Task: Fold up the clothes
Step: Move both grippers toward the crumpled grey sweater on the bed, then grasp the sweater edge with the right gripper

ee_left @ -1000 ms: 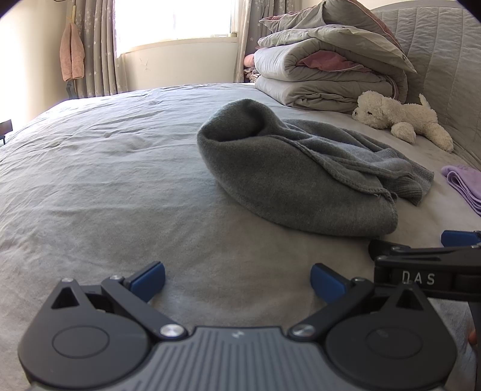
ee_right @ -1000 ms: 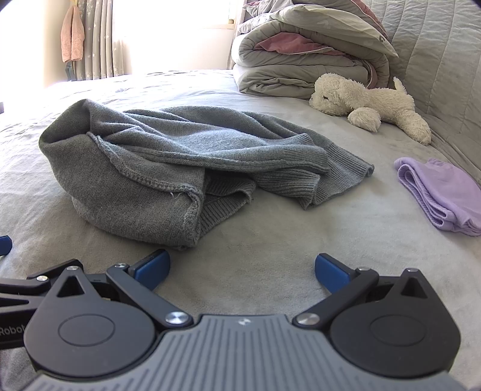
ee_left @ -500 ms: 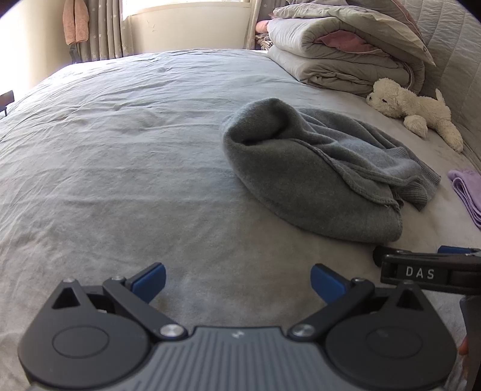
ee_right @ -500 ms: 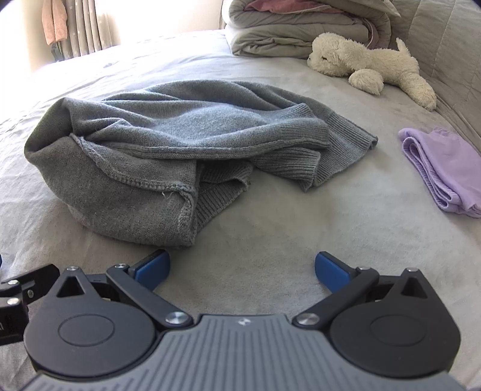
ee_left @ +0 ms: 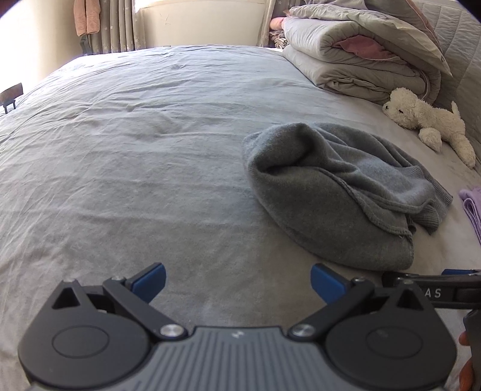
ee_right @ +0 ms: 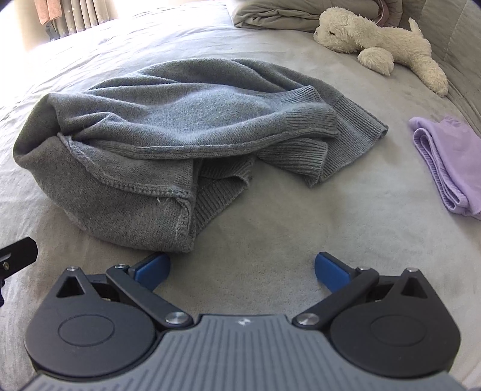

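Observation:
A crumpled grey knit sweater (ee_left: 333, 192) lies in a heap on the grey bed sheet (ee_left: 135, 156); it fills the middle left of the right wrist view (ee_right: 168, 135). My left gripper (ee_left: 237, 282) is open and empty, over bare sheet to the sweater's near left. My right gripper (ee_right: 242, 272) is open and empty, just in front of the sweater's near hem; its left fingertip (ee_right: 153, 267) is close to the hem. The right gripper's body also shows at the left wrist view's right edge (ee_left: 433, 288).
A folded lilac garment (ee_right: 448, 162) lies right of the sweater. A white plush dog (ee_right: 378, 39) lies beyond it by the quilted headboard (ee_left: 463, 42). Folded duvets (ee_left: 357, 57) are stacked at the bed's far right. Curtains (ee_left: 120, 24) hang at the back.
Both grippers have risen and tilted down toward the bed, so the sweater sits lower and nearer in each view. Both stay open. The sweater has not moved.

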Available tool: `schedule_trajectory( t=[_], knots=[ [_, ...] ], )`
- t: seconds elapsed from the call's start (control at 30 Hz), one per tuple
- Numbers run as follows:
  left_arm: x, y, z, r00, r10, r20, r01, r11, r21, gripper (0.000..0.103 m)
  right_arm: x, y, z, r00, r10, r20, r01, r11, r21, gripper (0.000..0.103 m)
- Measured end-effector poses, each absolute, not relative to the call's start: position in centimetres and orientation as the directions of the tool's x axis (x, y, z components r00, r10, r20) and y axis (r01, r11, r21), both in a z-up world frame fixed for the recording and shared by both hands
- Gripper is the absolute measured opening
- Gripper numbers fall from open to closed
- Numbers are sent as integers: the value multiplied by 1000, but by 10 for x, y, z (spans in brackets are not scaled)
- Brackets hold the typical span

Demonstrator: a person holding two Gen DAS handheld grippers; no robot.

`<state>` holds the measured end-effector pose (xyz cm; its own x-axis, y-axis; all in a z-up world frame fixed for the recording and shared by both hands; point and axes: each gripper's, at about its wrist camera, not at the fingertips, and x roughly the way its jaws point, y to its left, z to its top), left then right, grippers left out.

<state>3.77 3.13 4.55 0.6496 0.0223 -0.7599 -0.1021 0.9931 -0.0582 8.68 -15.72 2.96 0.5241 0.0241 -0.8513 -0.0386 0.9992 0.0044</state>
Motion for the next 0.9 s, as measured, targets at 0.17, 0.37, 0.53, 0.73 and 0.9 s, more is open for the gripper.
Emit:
schedule_trajectory(
  t=[0.17, 0.37, 0.53, 0.73, 0.9],
  knots=[
    [51, 33, 42, 598, 25, -801, -114, 992, -54, 103, 99, -155, 28, 478, 28, -878, -49, 999, 5, 103],
    [72, 34, 49, 599, 70, -798, -126, 992, -8, 103, 112, -151, 27, 465, 23, -885, -47, 999, 1, 103],
    [78, 49, 34, 600, 61, -798, -132, 991, -23, 103, 130, -146, 25, 463, 58, -884, -85, 996, 20, 103],
    [78, 64, 42, 631, -9, -776, -141, 982, -126, 103, 109, -138, 50, 565, 155, -810, -201, 978, 47, 95],
    [75, 54, 49, 660, 11, -751, -106, 991, -78, 103, 112, -121, 59, 609, 267, -747, -343, 938, 56, 72]
  ],
)
